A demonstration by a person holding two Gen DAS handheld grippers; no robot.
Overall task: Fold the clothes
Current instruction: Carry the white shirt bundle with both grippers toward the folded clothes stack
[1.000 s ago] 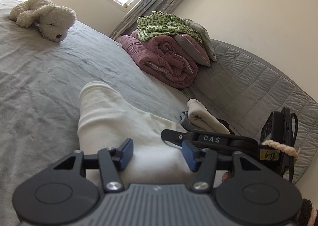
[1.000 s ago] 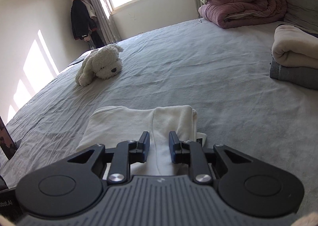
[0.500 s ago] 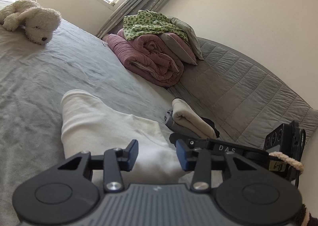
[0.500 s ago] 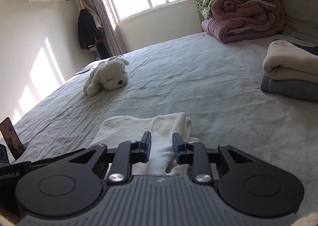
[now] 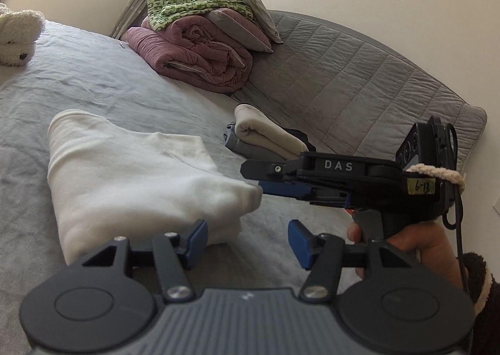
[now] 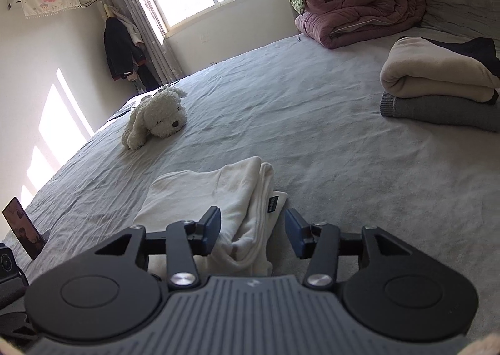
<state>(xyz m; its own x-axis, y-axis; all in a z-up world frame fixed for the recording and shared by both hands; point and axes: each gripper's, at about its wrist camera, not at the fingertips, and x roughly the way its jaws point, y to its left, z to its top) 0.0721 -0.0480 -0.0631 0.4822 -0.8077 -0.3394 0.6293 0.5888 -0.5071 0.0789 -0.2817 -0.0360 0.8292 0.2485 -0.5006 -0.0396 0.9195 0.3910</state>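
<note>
Two grippers hang over the white garment (image 6: 218,199), which lies on the grey bed (image 6: 312,136) as a compact folded bundle with several layers stacked at its near edge. Your left gripper (image 5: 247,239) has its fingers spread wide and grips nothing; one blue pad sits just beside the bundle's near corner, the other over bare sheet. Your right gripper (image 6: 253,231) is likewise parted, its fingers straddling the layered edge without closing on it, and from the left wrist view its tips come right up to the cloth's near corner. Judging by the thick, fleecy nap and rounded folds, the cloth is soft, light and floppy: it will sag and slide open if you lift it by a single layer, and the folds will not hold a crease by themselves. If you take hold, pinch through all the layers at the folded edge, one gripper toward each end, so the bundle moves as one piece. A folded stack (image 6: 437,86) of cream over grey lies well apart, toward the headboard side. The bundle as it lies would fit either a fold just laid down or one waiting for another halving; the pictures do not settle which.
</note>
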